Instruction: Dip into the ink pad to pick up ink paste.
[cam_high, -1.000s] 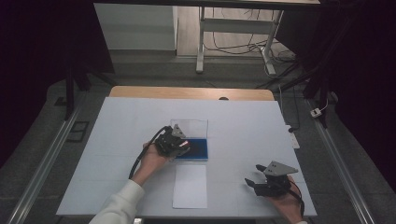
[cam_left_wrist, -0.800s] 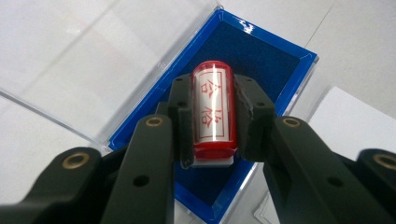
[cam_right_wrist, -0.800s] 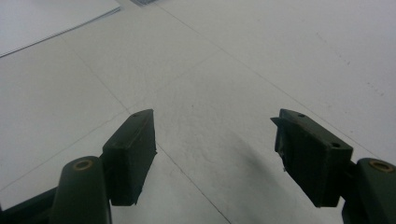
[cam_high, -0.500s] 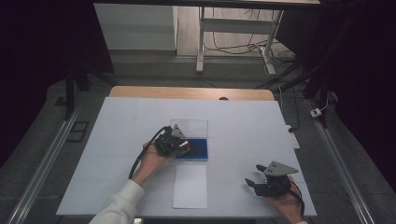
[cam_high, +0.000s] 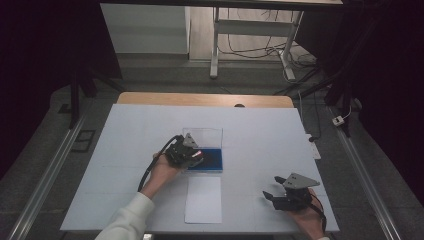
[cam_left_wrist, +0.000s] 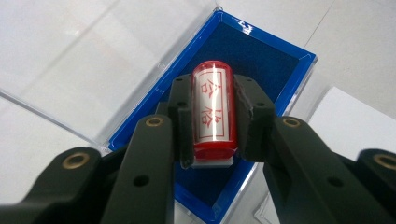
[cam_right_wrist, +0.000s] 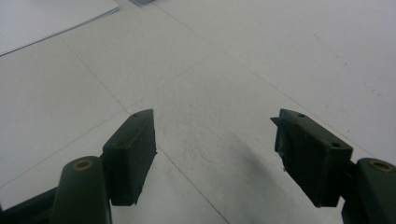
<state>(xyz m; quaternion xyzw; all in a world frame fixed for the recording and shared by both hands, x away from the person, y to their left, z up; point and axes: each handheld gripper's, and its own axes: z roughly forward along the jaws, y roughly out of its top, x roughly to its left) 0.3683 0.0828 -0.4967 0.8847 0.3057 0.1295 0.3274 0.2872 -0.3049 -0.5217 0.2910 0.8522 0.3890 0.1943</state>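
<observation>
While the red stamp (cam_left_wrist: 212, 112) sits clamped between the left gripper (cam_left_wrist: 212, 116)'s jaws, it hovers over the blue ink pad (cam_left_wrist: 261, 60) with its white base toward the felt. Across the last second it has barely shifted, so I judge the inking step is under way, not finished. Inside the open clear case (cam_high: 204, 136) lies only that pad. Nearer the person waits the blank white paper (cam_high: 203, 199). Well apart, the right gripper (cam_right_wrist: 215, 154) rests on the table (cam_high: 260, 135), jaws spread and empty.

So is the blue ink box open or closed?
Open. The ink pad case's clear lid stands up behind, and the blue pad shows under the red stamp.
</observation>
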